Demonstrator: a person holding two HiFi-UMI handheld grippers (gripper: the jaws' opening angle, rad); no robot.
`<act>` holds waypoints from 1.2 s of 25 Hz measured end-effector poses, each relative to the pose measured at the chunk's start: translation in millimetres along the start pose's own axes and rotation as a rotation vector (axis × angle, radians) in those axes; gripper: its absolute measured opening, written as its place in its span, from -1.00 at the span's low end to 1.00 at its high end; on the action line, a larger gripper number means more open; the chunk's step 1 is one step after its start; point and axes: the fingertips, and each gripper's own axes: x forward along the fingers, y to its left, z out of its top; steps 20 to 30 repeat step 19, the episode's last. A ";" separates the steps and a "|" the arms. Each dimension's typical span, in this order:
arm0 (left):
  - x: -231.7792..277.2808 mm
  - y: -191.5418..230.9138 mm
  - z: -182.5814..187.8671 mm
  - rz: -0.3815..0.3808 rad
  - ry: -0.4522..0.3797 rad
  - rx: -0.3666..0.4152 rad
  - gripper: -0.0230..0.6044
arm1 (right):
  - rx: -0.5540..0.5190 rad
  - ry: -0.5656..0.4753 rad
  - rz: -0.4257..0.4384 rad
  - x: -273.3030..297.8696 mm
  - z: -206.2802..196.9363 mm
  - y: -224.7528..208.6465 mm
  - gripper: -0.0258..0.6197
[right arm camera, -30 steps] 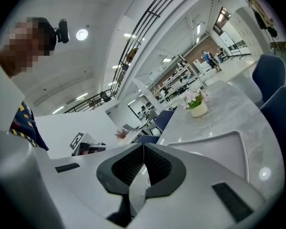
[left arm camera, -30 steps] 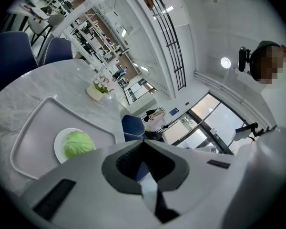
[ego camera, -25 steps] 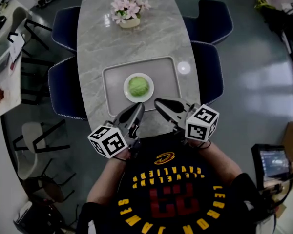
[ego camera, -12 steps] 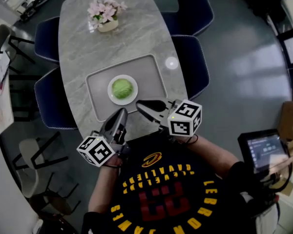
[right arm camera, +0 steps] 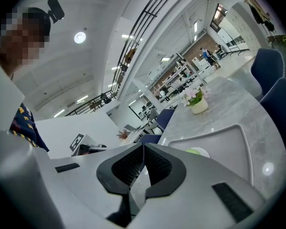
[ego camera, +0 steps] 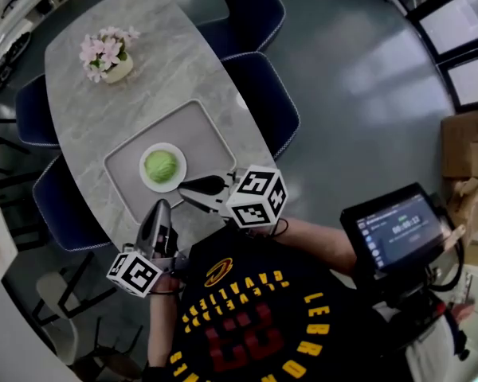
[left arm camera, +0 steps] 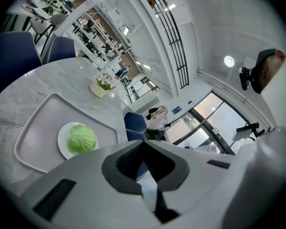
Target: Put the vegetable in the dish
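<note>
**Cabbage in the dish, both tools empty**

The green cabbage (ego camera: 161,165) lies on the white dish (ego camera: 146,177), inside the grey tray (ego camera: 201,134) on the table (ego camera: 143,78). The left hand-held gripper (ego camera: 161,205) and the right hand-held gripper (ego camera: 183,186) hover by the tray's near edge. Each has its jaws pressed together on nothing.

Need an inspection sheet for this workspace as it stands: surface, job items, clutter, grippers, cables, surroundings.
Surface: grey marble table, with a grey tray on it at the person's end.
Job's things: green cabbage already sits in the white dish; the dish stands on the tray.
Clutter: pot of pink flowers at the far end, apart from the tray.
Grippers: left gripper shut, empty; right gripper shut, empty, its tip near the dish.
Cables: nothing seen on the table.
Surroundings: blue chairs round the table, lit screen at the person's right, cardboard boxes on the floor.
</note>
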 end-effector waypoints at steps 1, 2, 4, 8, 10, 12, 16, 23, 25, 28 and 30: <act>0.5 0.4 0.1 0.000 0.002 0.000 -0.93 | -0.001 0.000 -0.002 -0.1 0.0 -0.6 -0.88; 1.1 0.9 0.2 -0.001 0.003 0.001 -0.93 | -0.001 0.000 -0.003 -0.2 -0.2 -1.1 -0.88; 2.2 2.1 0.0 -0.002 0.005 0.001 -0.93 | -0.002 0.000 -0.003 0.1 -0.8 -2.1 -0.88; 5.5 2.9 -2.9 -0.009 0.013 0.002 -0.93 | -0.004 0.001 -0.002 -1.5 -2.1 -2.6 -0.88; 2.8 -4.4 -6.0 0.004 0.010 0.002 -0.93 | -0.004 0.008 0.013 -8.0 -1.4 3.5 -0.88; 0.2 -12.8 -7.6 0.015 0.006 0.001 -0.93 | -0.002 0.011 0.026 -14.1 0.3 9.1 -0.88; 7.8 -4.6 -7.7 -0.009 0.022 0.001 -0.93 | -0.005 -0.001 -0.005 -11.3 -2.5 -2.4 -0.88; 5.2 1.0 -4.4 -0.012 0.026 -0.004 -0.93 | -0.005 0.000 -0.018 -6.0 -3.8 -3.6 -0.88; 5.2 1.0 -4.4 -0.012 0.026 -0.004 -0.93 | -0.005 0.000 -0.018 -6.0 -3.8 -3.6 -0.88; 5.2 1.0 -4.4 -0.012 0.026 -0.004 -0.93 | -0.005 0.000 -0.018 -6.0 -3.8 -3.6 -0.88; 5.2 1.0 -4.4 -0.012 0.026 -0.004 -0.93 | -0.005 0.000 -0.018 -6.0 -3.8 -3.6 -0.88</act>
